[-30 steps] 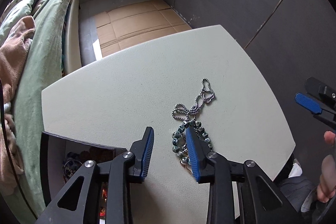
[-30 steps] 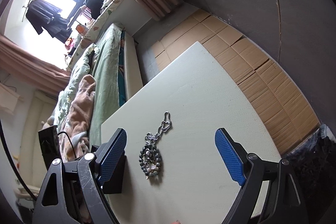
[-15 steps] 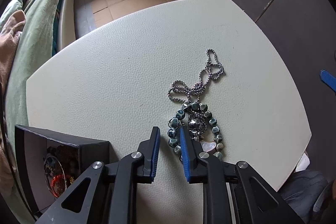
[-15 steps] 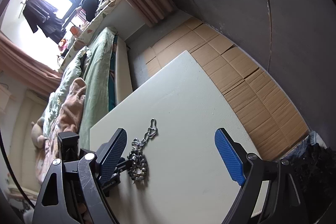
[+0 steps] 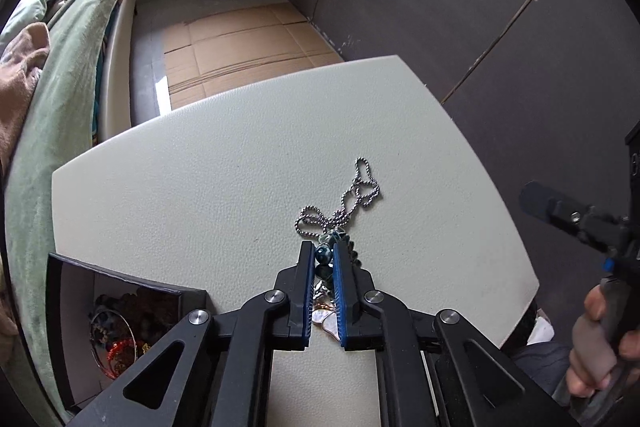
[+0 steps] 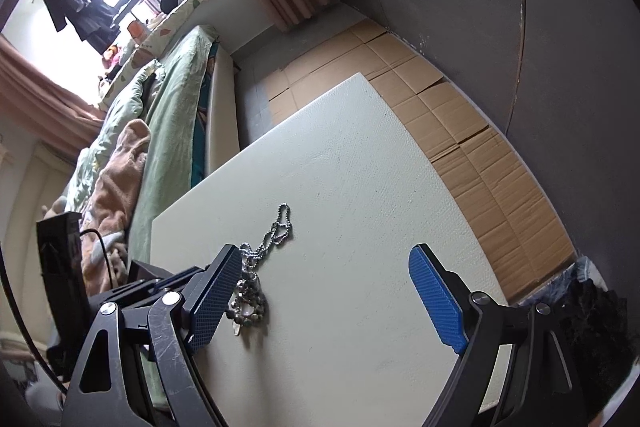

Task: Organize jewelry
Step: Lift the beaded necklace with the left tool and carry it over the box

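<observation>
Your left gripper [image 5: 323, 259] is pinched onto the beaded bracelet [image 5: 325, 254], its blue pads closed around a dark bead near the table's [image 5: 200, 187] middle. The ball chain [image 5: 352, 195] lies tangled with the beads, trailing toward one o'clock. Your right gripper [image 6: 324, 283] hangs wide open and empty at three o'clock. The black jewelry box [image 5: 120, 323] at eight o'clock already holds several pieces, so part of the sorting looks done. What remains, by my reading: carry the bracelet to the box, then the chain.
</observation>
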### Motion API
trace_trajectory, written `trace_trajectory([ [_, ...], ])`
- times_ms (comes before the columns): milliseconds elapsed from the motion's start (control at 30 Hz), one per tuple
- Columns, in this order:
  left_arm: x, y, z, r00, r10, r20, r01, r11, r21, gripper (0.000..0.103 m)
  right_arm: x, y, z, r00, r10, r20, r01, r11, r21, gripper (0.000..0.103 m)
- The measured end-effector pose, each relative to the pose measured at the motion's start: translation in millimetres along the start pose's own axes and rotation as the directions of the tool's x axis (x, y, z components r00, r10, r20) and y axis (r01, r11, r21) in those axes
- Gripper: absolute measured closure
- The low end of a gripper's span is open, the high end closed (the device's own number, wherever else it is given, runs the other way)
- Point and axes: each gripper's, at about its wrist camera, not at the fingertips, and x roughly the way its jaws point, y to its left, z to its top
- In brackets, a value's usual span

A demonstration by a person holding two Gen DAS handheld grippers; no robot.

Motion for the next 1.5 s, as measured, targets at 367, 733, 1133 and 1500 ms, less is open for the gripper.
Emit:
trace_trajectory([
  [367,-42,8,7,0.991,-0.078,0.108,0.082,0.996,-0.036,0.094,24,26,-10,0.998,0.009,-0.070,-0.013,0.998,-0.054,0.029],
  [733,-63,39,1,0.988,-0.040,0.151,0.052,0.995,-0.082,0.094,62,58,-33,0.975,0.043,-0.218,-0.069,0.991,-0.113,0.050],
  [1133,-91,68,-10,0.980,-0.029,0.198,0.056,0.989,-0.133,0.094,100,85,-53,0.951,0.001,-0.310,-0.050,0.987,-0.153,0.065],
  [1500,-107,78,-17,0.975,-0.029,0.222,0.063,0.987,-0.148,0.094,100,96,-56,0.956,-0.071,-0.284,0.009,0.977,-0.214,0.090],
])
